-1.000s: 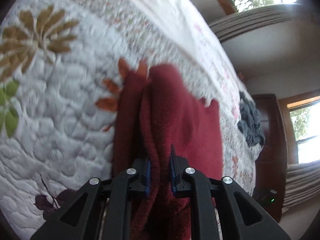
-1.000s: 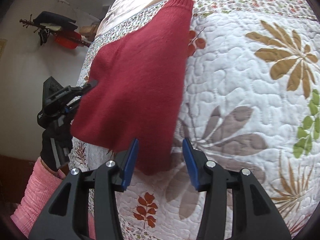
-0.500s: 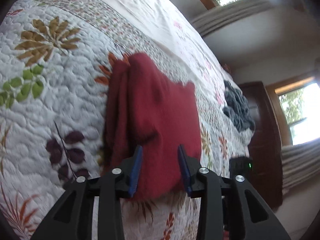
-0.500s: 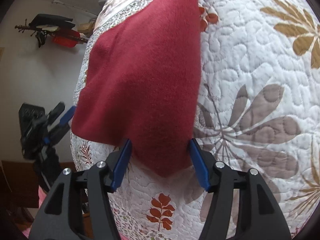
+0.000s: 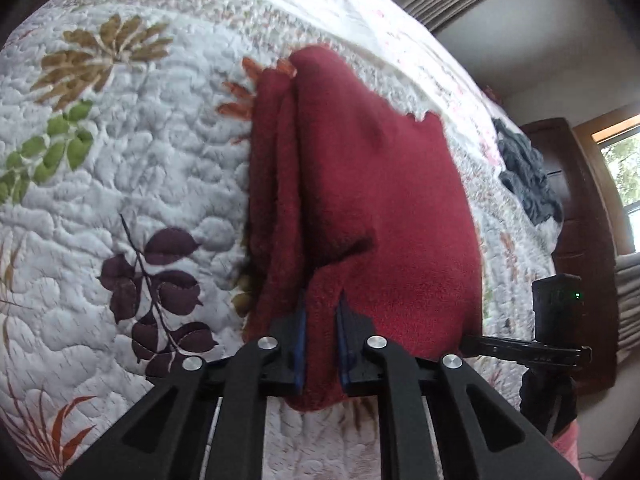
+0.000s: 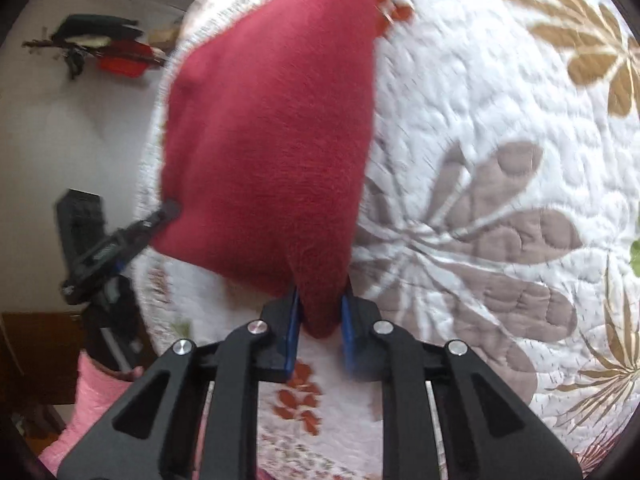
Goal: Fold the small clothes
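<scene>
The left gripper [image 5: 321, 340] and the right gripper [image 6: 319, 330] were each pinched shut on a near corner of the red fleece garment [image 5: 368, 200] — soft, nappy, folded. Its long axis ran away from the fingers across the quilt [image 5: 132, 184], a white, stitched, leaf-printed bedcover, near the quilt's edge.

White quilted bedspread [image 5: 168, 184] with leaf prints over the bed, crumpled grey garment [image 5: 524, 176] near its far edge, dark wooden cabinet [image 5: 580, 216] beside a window [image 5: 624, 176], red-and-black items hanging on the wall [image 6: 108, 50]
</scene>
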